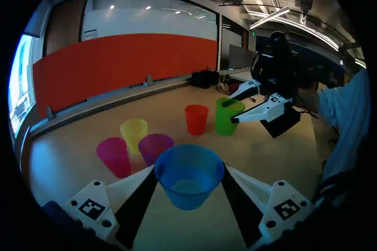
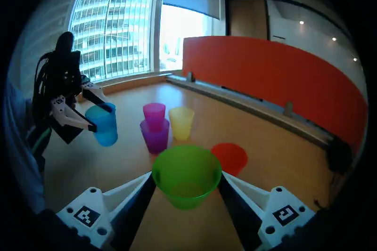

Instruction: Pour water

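Blue cup (image 1: 189,175), where is it?
— Between the fingers of the left gripper (image 1: 189,168), one pressing on each side. It is upright, with a little clear liquid in the bottom.

And the green cup (image 2: 187,175)?
— Gripped the same way by the right gripper (image 2: 186,174), a finger on each flank, upright, mouth open to the camera.

Are the two cups lifted off the desk (image 1: 264,166)?
— I cannot tell. In the left gripper view the green one sits well beyond the blue, out in the middle of the wooden top.

What stands near them?
— A red cup (image 1: 196,119) just beside the green. A yellow cup (image 1: 134,133), a purple cup (image 1: 154,147) and a pink cup (image 1: 114,156) are bunched close together, nearer the blue.

And farther out?
— An orange partition (image 1: 127,62) runs along the desk's far edge. A pale blue sleeve (image 1: 344,105) shows behind the right gripper.
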### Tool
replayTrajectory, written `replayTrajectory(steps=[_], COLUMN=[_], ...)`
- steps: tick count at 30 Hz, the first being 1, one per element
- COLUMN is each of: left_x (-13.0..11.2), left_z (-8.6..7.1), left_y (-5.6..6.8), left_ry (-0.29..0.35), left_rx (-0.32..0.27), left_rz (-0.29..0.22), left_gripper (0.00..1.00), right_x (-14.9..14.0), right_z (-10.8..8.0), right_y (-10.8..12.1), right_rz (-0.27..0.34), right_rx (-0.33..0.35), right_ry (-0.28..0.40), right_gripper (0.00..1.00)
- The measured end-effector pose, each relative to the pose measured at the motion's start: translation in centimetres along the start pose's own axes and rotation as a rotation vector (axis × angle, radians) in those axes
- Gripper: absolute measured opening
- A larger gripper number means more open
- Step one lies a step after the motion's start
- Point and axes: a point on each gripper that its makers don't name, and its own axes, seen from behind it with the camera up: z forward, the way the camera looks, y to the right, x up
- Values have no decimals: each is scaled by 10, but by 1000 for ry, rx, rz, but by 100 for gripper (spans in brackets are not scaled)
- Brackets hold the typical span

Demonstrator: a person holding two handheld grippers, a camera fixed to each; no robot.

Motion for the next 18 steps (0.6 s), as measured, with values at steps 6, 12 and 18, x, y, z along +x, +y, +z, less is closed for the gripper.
replayTrajectory(steps=[6,12,18], left_x=[25,47,65], left_z=[-7,-13,-18], left_y=[-3,-4,-4], left_ry=[67,129,174], left_rx=[18,32,40], left_rz=[7,8,13], left_gripper=[89,89,89], right_x=[25,50,71], right_z=[-13,-25,-35], right_y=[-8,-15,-20], right_rz=[5,4,-14], right_rx=[-7,-7,-10], right_ry=[69,138,194], right_gripper=[92,91,92])
